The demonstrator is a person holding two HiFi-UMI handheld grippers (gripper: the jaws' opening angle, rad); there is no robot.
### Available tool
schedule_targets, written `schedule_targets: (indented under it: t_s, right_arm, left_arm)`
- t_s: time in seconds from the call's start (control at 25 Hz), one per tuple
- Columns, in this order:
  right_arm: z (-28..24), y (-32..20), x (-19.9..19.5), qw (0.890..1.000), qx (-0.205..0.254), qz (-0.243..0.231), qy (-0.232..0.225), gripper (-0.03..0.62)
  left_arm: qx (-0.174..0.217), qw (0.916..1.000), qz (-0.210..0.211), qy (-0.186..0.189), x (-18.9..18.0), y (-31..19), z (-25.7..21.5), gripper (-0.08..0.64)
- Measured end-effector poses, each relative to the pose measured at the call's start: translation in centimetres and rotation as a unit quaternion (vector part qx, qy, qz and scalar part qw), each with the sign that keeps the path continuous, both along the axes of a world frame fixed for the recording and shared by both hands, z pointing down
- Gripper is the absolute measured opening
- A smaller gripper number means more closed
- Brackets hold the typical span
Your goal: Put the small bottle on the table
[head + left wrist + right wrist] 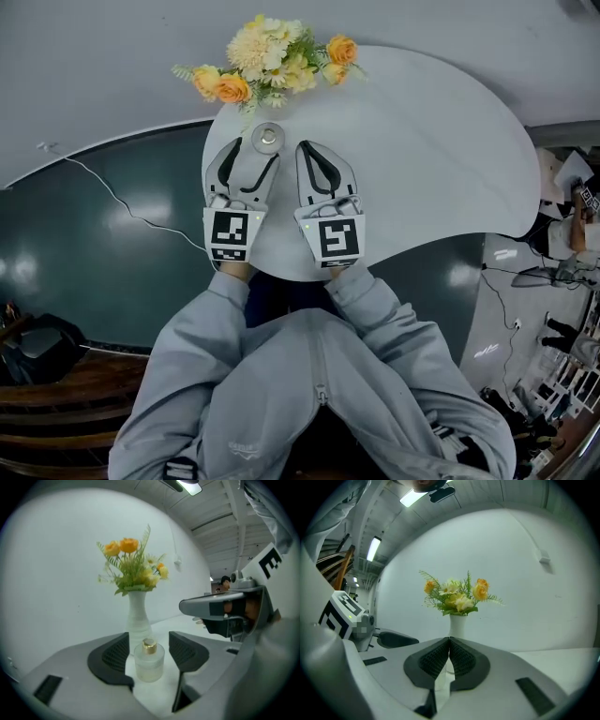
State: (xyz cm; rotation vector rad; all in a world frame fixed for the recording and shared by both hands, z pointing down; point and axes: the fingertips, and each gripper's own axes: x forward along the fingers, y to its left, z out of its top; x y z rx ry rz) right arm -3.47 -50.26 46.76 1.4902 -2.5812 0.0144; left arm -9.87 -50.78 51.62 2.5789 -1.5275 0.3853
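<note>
The small frosted-glass bottle [149,663] with a gold cap stands upright on the white table [431,159]. It sits between the jaws of my left gripper [149,651], with a thin gap on each side, so the dark pads [112,656] do not press it. In the head view the bottle [268,137] shows at the tips of the left gripper [253,150]. My right gripper [307,146] rests just to its right, and its jaws [449,644] are shut with nothing between them.
A white vase [138,616] of yellow and orange flowers [272,56] stands right behind the bottle at the table's far edge. The tabletop stretches away to the right. A dark floor with a cable [112,197] lies to the left.
</note>
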Motion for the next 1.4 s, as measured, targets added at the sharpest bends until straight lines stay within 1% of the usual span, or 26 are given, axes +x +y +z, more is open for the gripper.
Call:
schedule_targets:
  t_s: [0.04,0.08,0.2,0.28,0.4,0.64,0.76,0.96,1.08,1.16,1.28,1.4]
  right_arm:
    - [-0.6,0.5,-0.1,1.000,0.002,0.001,0.001,0.026]
    - [-1.3,0.9,-0.2,1.000,0.005,0.001,0.001,0.028]
    - [-3.7,1.3,-0.1,1.000,0.025,0.008,-0.002,0.028]
    - [-5.3,1.6,0.2,0.999,0.035,0.015,-0.005,0.026]
    - [-7.7,3.1,0.4,0.999,0.046,0.019,-0.005,0.027]
    - [-11.2,6.0,0.6,0.998,0.060,0.032,-0.001,0.027]
    - [-12.3,7.6,0.9,0.997,0.058,0.045,-0.010,0.026]
    - [-14.2,10.4,1.3,0.995,0.065,0.072,-0.012,0.026]
    - [-15.1,11.9,1.2,0.995,0.066,0.079,-0.015,0.026]
    - [-15.6,12.7,1.0,0.995,0.066,0.079,-0.017,0.026]
    - [-16.0,13.6,1.1,0.996,0.053,0.070,-0.018,0.026]
    - [-16.6,14.0,1.2,0.997,0.054,0.057,-0.014,0.026]
  left_arm:
    - [0.006,1.0000,-0.001,0.002,-0.2,0.7,-1.0,0.235]
    - [0.012,0.9999,-0.001,0.003,-0.3,1.2,-2.1,0.194]
    - [0.040,0.9992,-0.002,0.001,-0.3,1.7,-5.5,0.098]
    - [0.051,0.9986,-0.007,0.004,-0.1,2.2,-7.7,0.053]
    - [0.057,0.9981,-0.018,0.014,-0.2,3.9,-10.7,0.012]
    - [0.057,0.9971,-0.026,0.044,-1.1,6.8,-15.0,0.008]
    - [0.066,0.9961,-0.024,0.054,-1.5,8.2,-16.9,0.008]
    - [0.084,0.9952,-0.017,0.046,-1.9,10.9,-19.2,0.008]
    - [0.097,0.9943,-0.019,0.040,-2.4,12.6,-20.2,0.008]
    - [0.101,0.9939,-0.019,0.040,-2.5,13.4,-20.8,0.008]
    - [0.107,0.9933,-0.025,0.037,-2.5,14.2,-21.6,0.008]
    - [0.102,0.9932,-0.031,0.046,-2.4,14.3,-21.9,0.008]
